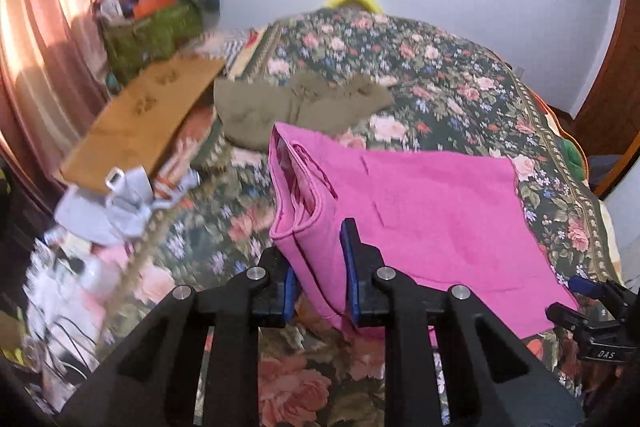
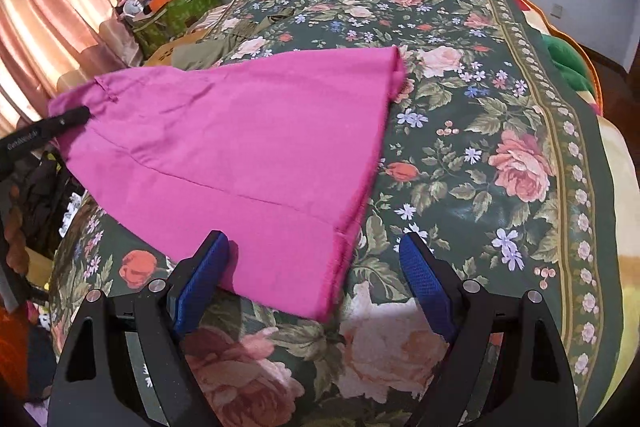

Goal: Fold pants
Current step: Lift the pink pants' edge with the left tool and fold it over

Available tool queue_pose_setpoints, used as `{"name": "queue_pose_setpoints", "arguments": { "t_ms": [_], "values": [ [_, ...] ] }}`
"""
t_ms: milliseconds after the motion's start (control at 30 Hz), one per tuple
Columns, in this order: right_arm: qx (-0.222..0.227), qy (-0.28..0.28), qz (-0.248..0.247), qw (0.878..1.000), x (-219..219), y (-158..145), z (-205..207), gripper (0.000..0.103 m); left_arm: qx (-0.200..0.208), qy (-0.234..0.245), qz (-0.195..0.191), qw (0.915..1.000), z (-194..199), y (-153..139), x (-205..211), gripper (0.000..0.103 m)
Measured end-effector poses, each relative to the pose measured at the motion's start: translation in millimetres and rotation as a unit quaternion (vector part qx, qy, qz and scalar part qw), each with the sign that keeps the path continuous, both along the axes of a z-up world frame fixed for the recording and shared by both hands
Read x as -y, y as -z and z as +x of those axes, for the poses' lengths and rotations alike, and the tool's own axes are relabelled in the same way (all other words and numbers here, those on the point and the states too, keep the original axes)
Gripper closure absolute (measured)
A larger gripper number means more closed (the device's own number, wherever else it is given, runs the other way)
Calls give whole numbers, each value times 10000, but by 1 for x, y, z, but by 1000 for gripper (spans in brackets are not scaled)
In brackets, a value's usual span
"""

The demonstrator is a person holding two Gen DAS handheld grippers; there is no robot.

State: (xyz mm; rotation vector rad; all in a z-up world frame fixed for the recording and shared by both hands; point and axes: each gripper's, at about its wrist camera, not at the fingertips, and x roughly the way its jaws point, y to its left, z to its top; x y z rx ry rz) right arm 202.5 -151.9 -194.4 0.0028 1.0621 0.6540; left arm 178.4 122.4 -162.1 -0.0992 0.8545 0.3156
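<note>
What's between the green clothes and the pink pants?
Nothing: in the left wrist view the pink pants overlap the green clothes edge on the bedspread.

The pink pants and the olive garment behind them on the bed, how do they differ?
The pink pants lie mostly smooth and flat, while the olive garment sits rumpled in a heap. The pink pants lie near the bed's front edge; the olive garment lies farther back, toward the cardboard. The left gripper is closed on the pink pants' edge, lifting it; nothing touches the olive garment. Both rest on the floral bedspread.
</note>
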Motion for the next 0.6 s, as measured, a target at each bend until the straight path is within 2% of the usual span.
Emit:
{"name": "queue_pose_setpoints", "arguments": {
  "t_ms": [233, 433, 600],
  "values": [
    [-9, 7, 20, 10000, 1, 1, -1, 18, 279, 428, -32, 9987, 15, -28, 30, 85],
    [-44, 25, 87, 9999, 3, 2, 0, 18, 480, 865, -597, 9933, 35, -52, 61, 87],
    [-75, 20, 107, 9999, 3, 2, 1, 18, 407, 1243, -1047, 9859, 53, -55, 86, 88]
  ]
}}
